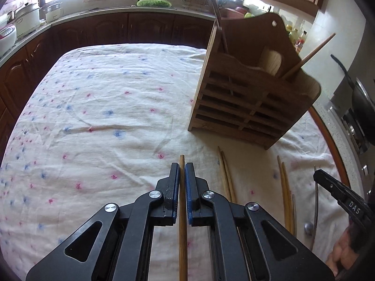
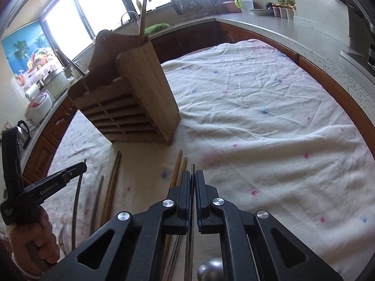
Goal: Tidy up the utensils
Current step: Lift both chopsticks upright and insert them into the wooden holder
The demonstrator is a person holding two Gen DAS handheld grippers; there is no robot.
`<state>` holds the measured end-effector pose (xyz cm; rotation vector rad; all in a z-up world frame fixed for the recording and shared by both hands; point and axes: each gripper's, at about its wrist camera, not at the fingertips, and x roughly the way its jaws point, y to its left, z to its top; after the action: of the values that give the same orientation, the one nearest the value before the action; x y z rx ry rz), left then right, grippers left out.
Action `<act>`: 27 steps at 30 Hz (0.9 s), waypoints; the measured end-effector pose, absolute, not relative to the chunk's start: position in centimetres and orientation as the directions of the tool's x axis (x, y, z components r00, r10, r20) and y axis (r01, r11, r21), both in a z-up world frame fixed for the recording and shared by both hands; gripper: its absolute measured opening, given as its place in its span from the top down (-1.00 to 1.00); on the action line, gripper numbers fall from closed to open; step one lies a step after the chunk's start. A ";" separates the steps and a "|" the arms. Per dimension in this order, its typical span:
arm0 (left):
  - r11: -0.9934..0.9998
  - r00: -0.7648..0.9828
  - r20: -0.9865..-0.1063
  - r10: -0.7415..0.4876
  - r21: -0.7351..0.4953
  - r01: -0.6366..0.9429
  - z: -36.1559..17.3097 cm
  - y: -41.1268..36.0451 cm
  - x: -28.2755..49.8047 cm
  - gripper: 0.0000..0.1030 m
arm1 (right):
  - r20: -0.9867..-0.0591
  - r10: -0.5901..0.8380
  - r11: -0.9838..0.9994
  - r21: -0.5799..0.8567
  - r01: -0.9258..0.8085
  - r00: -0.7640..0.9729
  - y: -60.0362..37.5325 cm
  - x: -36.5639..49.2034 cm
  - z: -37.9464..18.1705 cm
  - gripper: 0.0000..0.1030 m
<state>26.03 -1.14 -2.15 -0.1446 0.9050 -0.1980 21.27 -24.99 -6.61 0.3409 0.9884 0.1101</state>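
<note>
Floral cloth [image 1: 105,107] covers a kitchen bench: the left gripper [image 1: 182,178] clamps a chopstick [image 1: 182,234], the right gripper [image 2: 192,182] a thin metal utensil [image 2: 189,253], both before the rack [image 1: 248,98]; more chopsticks [image 1: 226,178] lie between.

- One wooden utensil holder [image 1: 248,103] is standing ahead of the grippers.
- One wooden chopstick [image 1: 182,210] is sitting between the left gripper's [image 1: 182,171] jaws.
- One thin metal utensil [image 2: 192,210] is sitting between the right gripper's [image 2: 192,178] jaws.
- Two pairs of chopsticks [image 1: 226,175] [image 1: 284,187] are lying between the two grippers.
- Three utensils are showing above the holder's rim: two long handles [image 1: 307,57] [image 1: 214,11] and one pale rounded piece [image 1: 271,61].
</note>
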 end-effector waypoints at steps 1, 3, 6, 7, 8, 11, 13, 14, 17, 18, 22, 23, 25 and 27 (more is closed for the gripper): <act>0.968 0.612 -0.753 -0.243 -0.224 0.109 -1.5 -0.4 25.6 0.92 | -0.786 0.259 0.937 0.346 0.052 0.561 -25.0 21.0 -5.9 0.92; 0.960 0.637 -0.723 -0.268 -0.259 0.110 0.0 0.5 24.4 0.92 | -0.764 0.273 0.932 0.361 0.035 0.585 -25.0 20.6 -4.4 0.92; 0.948 0.681 -0.673 -0.289 -0.302 0.105 2.3 1.5 21.9 0.92 | -0.728 0.311 0.919 0.394 0.002 0.612 -25.0 19.8 -2.4 0.92; 0.944 0.695 -0.656 -0.295 -0.313 0.106 3.0 2.0 21.2 0.92 | -0.715 0.320 0.915 0.403 -0.008 0.622 -25.0 19.6 -1.8 0.92; 0.941 0.706 -0.642 -0.299 -0.321 0.106 3.5 2.4 20.8 0.92 | -0.701 0.329 0.911 0.411 -0.019 0.633 -25.1 19.3 -1.1 0.92; 0.933 0.734 -0.604 -0.311 -0.342 0.114 5.2 3.4 19.0 0.92 | -0.669 0.345 0.904 0.426 -0.041 0.659 -25.2 18.3 0.6 0.92; 0.930 0.748 -0.584 -0.314 -0.349 0.118 5.9 3.8 18.0 0.92 | -0.648 0.350 0.902 0.428 -0.057 0.676 -25.2 17.7 1.8 0.92; 0.928 0.754 -0.575 -0.317 -0.352 0.121 6.1 4.0 17.6 0.92 | -0.638 0.353 0.901 0.428 -0.065 0.684 -25.2 17.5 2.3 0.92; 0.924 0.766 -0.554 -0.326 -0.359 0.134 6.8 4.4 16.5 0.92 | -0.614 0.361 0.898 0.432 -0.084 0.702 -25.3 16.9 3.6 0.92; 0.923 0.770 -0.548 -0.327 -0.360 0.136 7.1 4.3 16.0 0.92 | -0.607 0.362 0.898 0.432 -0.089 0.708 -25.3 16.7 4.0 0.92; 0.918 0.785 -0.521 -0.335 -0.367 0.148 8.0 4.8 14.6 0.92 | -0.577 0.366 0.894 0.436 -0.104 0.730 -25.5 15.9 5.5 0.92; 0.917 0.790 -0.514 -0.336 -0.369 0.150 8.2 4.9 14.3 0.92 | -0.569 0.367 0.893 0.438 -0.108 0.736 -25.6 15.7 5.7 0.92; 0.916 0.800 -0.499 -0.334 -0.373 0.150 8.7 5.2 13.8 0.92 | -0.557 0.366 0.893 0.437 -0.111 0.746 -25.7 15.5 6.2 0.92; 0.917 0.809 -0.490 -0.326 -0.373 0.143 9.0 5.4 13.5 0.92 | -0.550 0.363 0.892 0.438 -0.111 0.752 -25.9 15.5 6.4 0.92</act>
<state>13.49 5.44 8.98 -0.3298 0.5780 -0.2557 15.48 -25.85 6.40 0.3964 0.6737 0.2666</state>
